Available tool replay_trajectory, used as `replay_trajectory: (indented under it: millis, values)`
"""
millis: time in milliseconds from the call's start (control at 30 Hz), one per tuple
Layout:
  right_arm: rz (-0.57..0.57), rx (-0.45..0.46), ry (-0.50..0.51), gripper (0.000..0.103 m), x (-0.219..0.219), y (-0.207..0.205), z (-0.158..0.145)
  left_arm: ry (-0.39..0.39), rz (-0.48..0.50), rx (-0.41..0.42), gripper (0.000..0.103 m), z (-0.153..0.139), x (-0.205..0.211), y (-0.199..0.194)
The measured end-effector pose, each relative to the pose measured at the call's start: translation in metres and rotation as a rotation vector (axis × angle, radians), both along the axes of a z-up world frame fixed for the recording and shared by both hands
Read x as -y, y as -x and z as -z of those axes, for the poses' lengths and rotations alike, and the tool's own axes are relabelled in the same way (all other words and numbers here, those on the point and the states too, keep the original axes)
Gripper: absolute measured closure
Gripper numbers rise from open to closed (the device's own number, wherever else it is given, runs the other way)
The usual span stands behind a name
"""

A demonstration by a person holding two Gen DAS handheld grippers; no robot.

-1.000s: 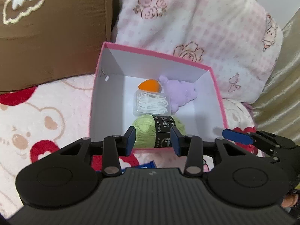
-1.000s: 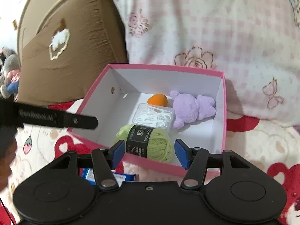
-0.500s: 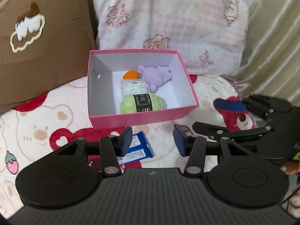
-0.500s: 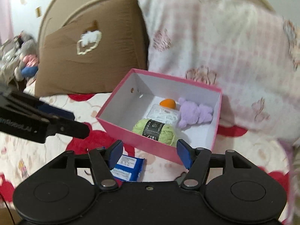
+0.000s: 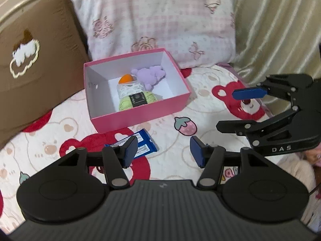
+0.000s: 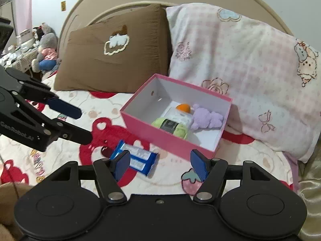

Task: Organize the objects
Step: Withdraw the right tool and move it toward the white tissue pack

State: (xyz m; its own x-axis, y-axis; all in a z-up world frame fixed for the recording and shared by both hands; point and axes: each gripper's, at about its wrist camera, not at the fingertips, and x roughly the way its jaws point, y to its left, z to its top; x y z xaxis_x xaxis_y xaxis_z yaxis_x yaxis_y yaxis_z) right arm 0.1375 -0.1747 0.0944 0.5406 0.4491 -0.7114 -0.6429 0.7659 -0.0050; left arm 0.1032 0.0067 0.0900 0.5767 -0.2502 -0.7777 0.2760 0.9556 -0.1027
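Note:
A pink box (image 5: 140, 118) (image 6: 160, 135) sits on the bed and holds a green yarn ball (image 5: 138, 100) (image 6: 170, 127), a clear case of white picks (image 5: 129, 89), an orange ball (image 5: 126, 78) (image 6: 183, 107) and a purple plush (image 5: 149, 75) (image 6: 206, 118). A blue packet (image 5: 143, 147) (image 6: 138, 157) lies on the quilt in front of the box. My left gripper (image 5: 163, 150) hovers above the quilt near the packet, its jaws opening with nothing between them. My right gripper (image 6: 159, 163) hangs over the packet and box front, jaws opening, empty; it also shows at the right in the left wrist view (image 5: 236, 108).
A brown pillow (image 6: 112, 58) and a pink checked pillow (image 6: 240, 70) lean against the headboard behind the box. A beige curtain (image 5: 276, 24) hangs at the right. Plush toys (image 6: 45, 52) and clutter sit far left. The quilt (image 5: 200, 108) has bear and strawberry prints.
Both grippers have pulled back and up from the box, which now looks smaller and farther. Their jaws have widened. The blue packet has come into full view.

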Motion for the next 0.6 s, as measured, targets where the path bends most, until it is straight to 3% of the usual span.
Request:
replay_trajectory:
  millis: [233, 600]
  values:
    - [-0.03, 0.03, 0.022, 0.029, 0.014, 0.029, 0.004, -0.007, 0.091, -0.029, 0.039, 0.009, 0.026, 0.02]
    - [0.018, -0.046, 0.103, 0.025, 0.035, 0.058, 0.02, 0.042, 0.16, -0.143, 0.033, 0.042, 0.05, 0.033]
